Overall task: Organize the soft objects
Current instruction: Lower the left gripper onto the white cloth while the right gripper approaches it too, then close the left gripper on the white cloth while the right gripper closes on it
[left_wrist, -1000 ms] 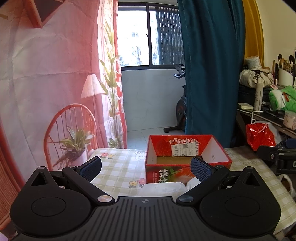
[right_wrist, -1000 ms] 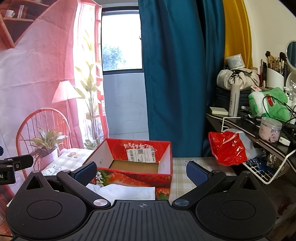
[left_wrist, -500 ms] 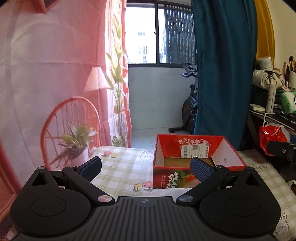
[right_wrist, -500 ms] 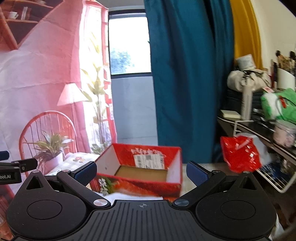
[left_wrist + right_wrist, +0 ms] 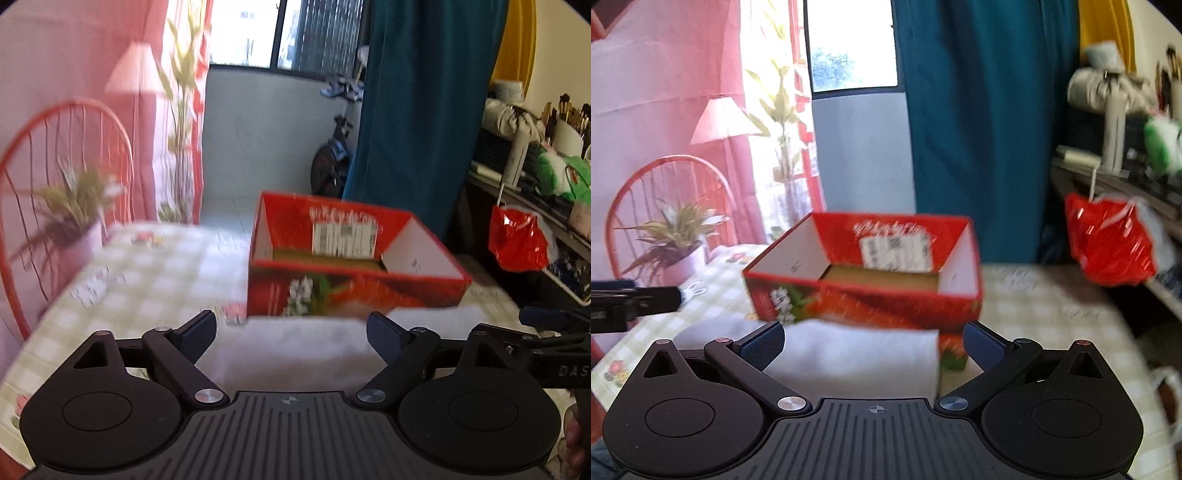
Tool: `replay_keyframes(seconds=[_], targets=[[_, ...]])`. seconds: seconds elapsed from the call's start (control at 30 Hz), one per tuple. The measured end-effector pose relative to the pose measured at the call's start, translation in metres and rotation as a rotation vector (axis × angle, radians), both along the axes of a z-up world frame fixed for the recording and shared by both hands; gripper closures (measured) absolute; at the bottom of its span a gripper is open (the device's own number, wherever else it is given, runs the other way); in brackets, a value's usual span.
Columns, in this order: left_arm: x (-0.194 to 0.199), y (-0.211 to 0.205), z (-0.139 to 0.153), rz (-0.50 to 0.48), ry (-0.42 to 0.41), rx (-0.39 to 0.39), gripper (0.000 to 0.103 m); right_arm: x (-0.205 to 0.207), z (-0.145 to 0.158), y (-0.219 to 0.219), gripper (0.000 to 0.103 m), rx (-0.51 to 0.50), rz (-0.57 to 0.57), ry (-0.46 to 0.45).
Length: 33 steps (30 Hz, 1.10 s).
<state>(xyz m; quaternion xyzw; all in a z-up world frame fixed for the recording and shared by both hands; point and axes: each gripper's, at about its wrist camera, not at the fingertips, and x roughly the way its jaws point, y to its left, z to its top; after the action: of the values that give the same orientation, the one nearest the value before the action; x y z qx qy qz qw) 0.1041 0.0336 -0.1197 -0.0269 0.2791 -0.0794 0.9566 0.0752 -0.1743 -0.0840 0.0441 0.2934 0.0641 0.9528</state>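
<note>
A folded white cloth lies on the checked tablecloth in front of a red strawberry-print box. The box is open on top and looks empty. My left gripper is open and empty, just above the near part of the cloth. My right gripper is open and empty over the same cloth, with the box right behind it. The right gripper's tip shows in the left wrist view. The left gripper's tip shows in the right wrist view. Both views are motion-blurred.
The table carries a green checked cloth. A potted plant and a red wire chair stand at the far left. A cluttered shelf with a red plastic bag stands at the right. A teal curtain hangs behind.
Both grippers have tilted downward and moved closer to the table. The white cloth and box now fill more of each view. Both jaws stay open.
</note>
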Motion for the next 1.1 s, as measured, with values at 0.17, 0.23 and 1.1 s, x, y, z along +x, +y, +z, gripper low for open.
replay_keyframes(seconds=[0.17,0.23,1.1], targets=[[0.01,0.001,-0.025,-0.034,0.053,-0.026,0.02,-0.001,-0.024,-0.001,0.002,0.018,0.033,0.045],[0.013,-0.002,-0.031,-0.055,0.059,-0.013,0.02,-0.001,-0.032,-0.001,0.009,0.024,0.04,0.055],[0.014,0.011,-0.058,-0.059,0.095,-0.196,0.024,0.018,-0.068,-0.007,0.044,0.119,0.096,0.143]])
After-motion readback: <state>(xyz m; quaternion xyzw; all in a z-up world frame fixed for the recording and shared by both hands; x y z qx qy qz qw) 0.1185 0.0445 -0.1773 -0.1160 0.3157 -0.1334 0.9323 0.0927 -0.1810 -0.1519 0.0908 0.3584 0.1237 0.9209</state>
